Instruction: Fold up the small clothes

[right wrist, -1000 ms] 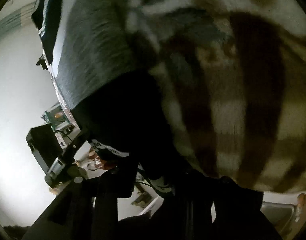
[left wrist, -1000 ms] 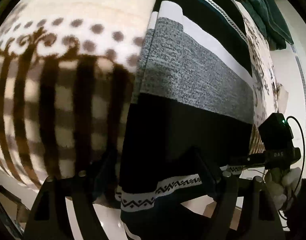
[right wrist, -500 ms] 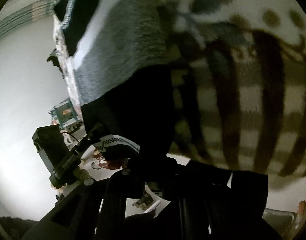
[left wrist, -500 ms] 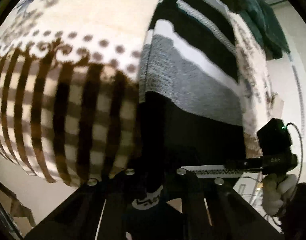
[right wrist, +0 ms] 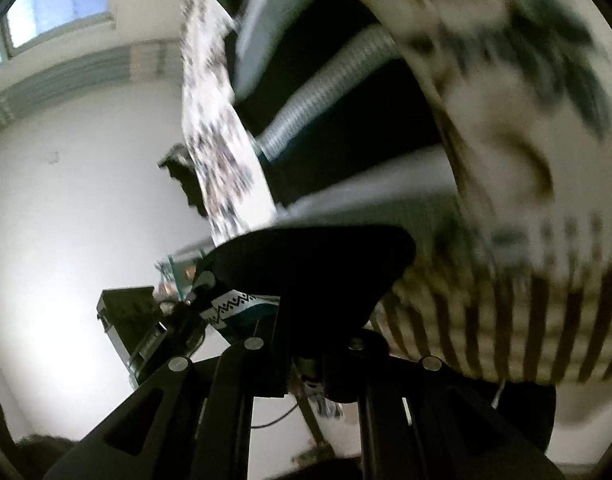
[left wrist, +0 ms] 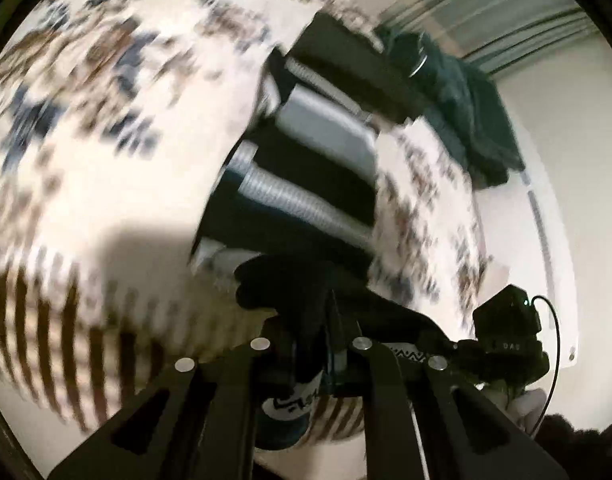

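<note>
A black, grey and white striped garment (left wrist: 313, 168) lies on a cream patterned blanket (left wrist: 106, 140). My left gripper (left wrist: 317, 344) is shut on the garment's black hem with its white zigzag trim (left wrist: 294, 404), lifted off the blanket. In the right wrist view the garment (right wrist: 345, 120) stretches away, and my right gripper (right wrist: 306, 344) is shut on the black hem (right wrist: 313, 264), with the trim (right wrist: 234, 304) hanging at its left. Each gripper shows in the other's view: the right one (left wrist: 505, 340) and the left one (right wrist: 146, 332). Both views are motion-blurred.
A dark green cloth pile (left wrist: 457, 92) lies at the blanket's far end. The blanket's brown striped border (right wrist: 505, 320) hangs over the near edge. White walls (right wrist: 86, 200) and a window (right wrist: 54, 4) lie beyond.
Both grippers closed on the garment's hem and raised it. The views have tilted up and forward, so the far end of the garment and the wall now show.
</note>
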